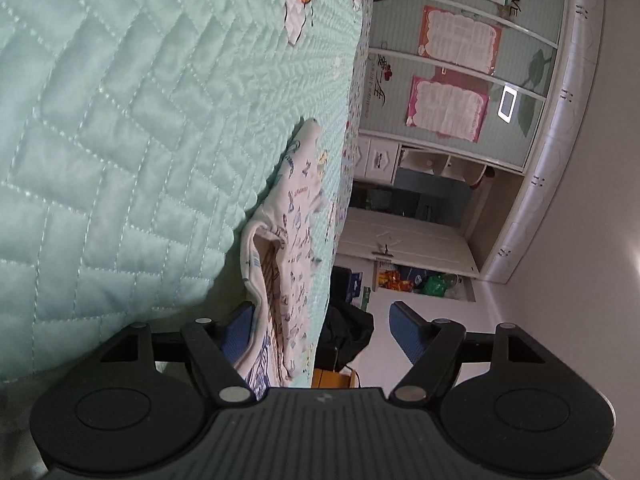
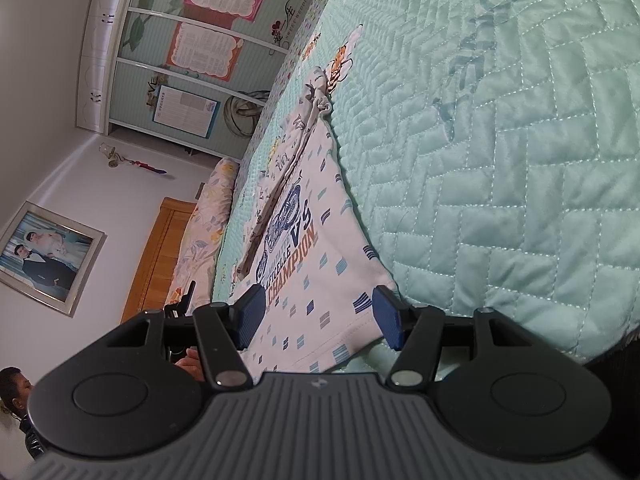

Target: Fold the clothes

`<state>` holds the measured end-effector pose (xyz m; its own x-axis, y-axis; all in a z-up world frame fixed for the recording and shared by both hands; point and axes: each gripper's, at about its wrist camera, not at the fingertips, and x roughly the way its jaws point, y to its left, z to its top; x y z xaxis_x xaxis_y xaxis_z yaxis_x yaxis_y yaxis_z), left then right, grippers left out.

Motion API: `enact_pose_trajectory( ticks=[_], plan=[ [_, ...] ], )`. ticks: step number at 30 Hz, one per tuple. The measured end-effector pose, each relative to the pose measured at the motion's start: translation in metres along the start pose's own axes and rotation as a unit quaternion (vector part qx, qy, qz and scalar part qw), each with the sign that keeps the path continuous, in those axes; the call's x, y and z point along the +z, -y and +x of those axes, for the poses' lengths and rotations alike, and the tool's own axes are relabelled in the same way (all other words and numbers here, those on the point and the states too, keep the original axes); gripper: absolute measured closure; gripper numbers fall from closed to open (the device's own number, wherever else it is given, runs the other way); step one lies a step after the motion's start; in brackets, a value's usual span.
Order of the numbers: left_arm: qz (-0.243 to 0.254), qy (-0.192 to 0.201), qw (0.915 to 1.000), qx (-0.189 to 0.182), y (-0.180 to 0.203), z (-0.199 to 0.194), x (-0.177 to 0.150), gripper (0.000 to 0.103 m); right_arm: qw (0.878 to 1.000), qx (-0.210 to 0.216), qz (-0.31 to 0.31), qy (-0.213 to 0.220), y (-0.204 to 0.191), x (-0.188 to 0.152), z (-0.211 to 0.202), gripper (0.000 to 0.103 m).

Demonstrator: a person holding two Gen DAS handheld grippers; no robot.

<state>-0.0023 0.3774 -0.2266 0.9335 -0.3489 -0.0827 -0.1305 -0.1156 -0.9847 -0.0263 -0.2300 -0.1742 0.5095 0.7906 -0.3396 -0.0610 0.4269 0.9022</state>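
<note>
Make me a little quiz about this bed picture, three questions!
1. True or false: the white printed shirt lies on a green quilted bedspread.
2. Which big word is printed on the shirt? A) CHAMPION B) WINNER C) SCHOOL
3. Fill in: the right hand-held gripper has the shirt's hem between its ___ pads.

Key: 1 true; 2 A; 3 blue.

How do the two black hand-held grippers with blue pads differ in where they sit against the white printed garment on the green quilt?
The left gripper straddles the white printed garment edge, one pad against the cloth, the other in open air beyond the green quilt. The right gripper has garment hem between both pads, over the quilt. Its jaws stand narrower than the left's. Both are open, neither pinching cloth.
</note>
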Motion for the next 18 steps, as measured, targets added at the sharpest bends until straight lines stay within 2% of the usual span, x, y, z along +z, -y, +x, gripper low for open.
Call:
enact_pose_trajectory(
  ticks=[6,9,12,15,18],
  plan=[
    [0.032,0.025,0.9989,0.024,0.012,-0.024,-0.001,0.025,1.000,0.000,0.001,0.001,-0.002,-0.002,0.000,0.042],
    [0.064,0.044,0.9958,0.049,0.026,-0.036,-0.004,0.025,1.000,0.000,0.001,0.002,-0.003,-0.002,-0.001,0.042],
    [0.107,0.047,0.9904,0.073,0.044,-0.045,-0.010,0.024,1.000,0.002,0.002,0.002,-0.002,-0.002,-0.001,0.042],
    [0.142,0.007,0.9870,0.074,0.061,-0.031,-0.020,0.023,1.000,0.002,0.002,0.001,-0.002,-0.002,-0.001,0.042],
    [0.181,-0.035,0.9779,0.098,0.070,-0.010,-0.031,0.018,1.000,0.003,0.003,0.001,-0.002,-0.003,-0.001,0.042]
  ],
)
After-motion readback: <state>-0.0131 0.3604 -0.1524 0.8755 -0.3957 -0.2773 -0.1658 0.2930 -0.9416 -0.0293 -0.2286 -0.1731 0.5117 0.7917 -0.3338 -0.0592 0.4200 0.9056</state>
